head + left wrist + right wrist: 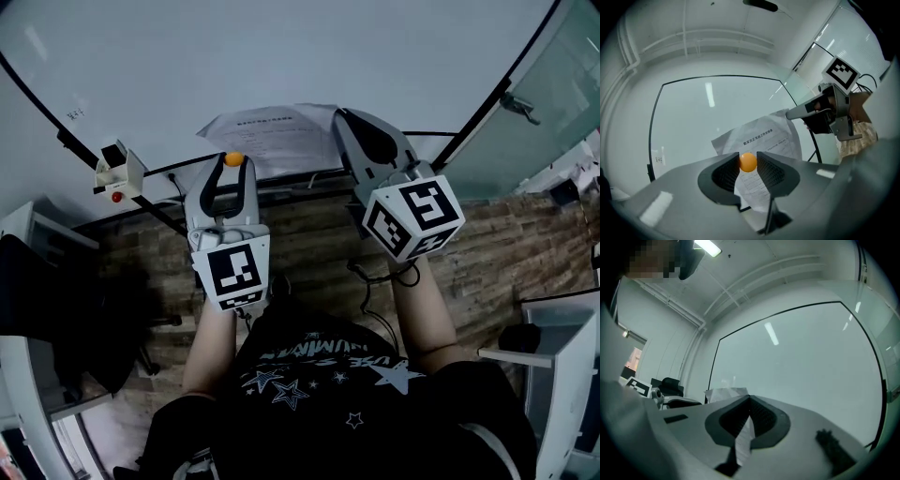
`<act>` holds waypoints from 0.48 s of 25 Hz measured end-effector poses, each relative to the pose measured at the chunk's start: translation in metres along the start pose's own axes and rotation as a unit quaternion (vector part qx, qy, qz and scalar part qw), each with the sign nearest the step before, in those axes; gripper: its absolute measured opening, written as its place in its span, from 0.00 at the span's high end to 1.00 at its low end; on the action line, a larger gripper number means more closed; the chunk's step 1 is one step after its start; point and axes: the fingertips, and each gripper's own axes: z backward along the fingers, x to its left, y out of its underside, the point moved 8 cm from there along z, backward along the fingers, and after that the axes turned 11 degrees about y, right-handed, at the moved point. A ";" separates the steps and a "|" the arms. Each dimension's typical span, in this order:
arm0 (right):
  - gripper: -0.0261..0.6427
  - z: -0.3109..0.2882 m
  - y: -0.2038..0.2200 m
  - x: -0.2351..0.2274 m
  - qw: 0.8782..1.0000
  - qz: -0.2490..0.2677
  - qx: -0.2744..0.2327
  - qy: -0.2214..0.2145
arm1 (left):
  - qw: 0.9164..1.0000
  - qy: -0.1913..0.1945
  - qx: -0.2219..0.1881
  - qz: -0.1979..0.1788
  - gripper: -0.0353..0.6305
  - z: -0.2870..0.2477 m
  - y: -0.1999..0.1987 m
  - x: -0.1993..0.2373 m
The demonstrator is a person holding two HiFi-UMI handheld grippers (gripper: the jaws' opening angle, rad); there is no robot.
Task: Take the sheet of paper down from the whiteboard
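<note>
The sheet of paper (272, 131), near the whiteboard (281, 47), is clenched in the right gripper (749, 414) jaws. An orange ball (748, 162) (probably its magnet) is grasped by the left gripper (233, 169) jaws. Lowering the sheet clear is judged next.

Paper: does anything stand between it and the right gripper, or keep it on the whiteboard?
Nothing visible does. The right gripper is shut on an edge of the paper. The left gripper holds an orange ball in front of the paper.
</note>
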 end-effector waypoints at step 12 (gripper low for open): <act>0.94 0.076 0.031 0.034 0.997 -0.042 0.034 -0.056 | 0.999 -0.006 0.042 0.032 0.76 0.094 0.002 -0.052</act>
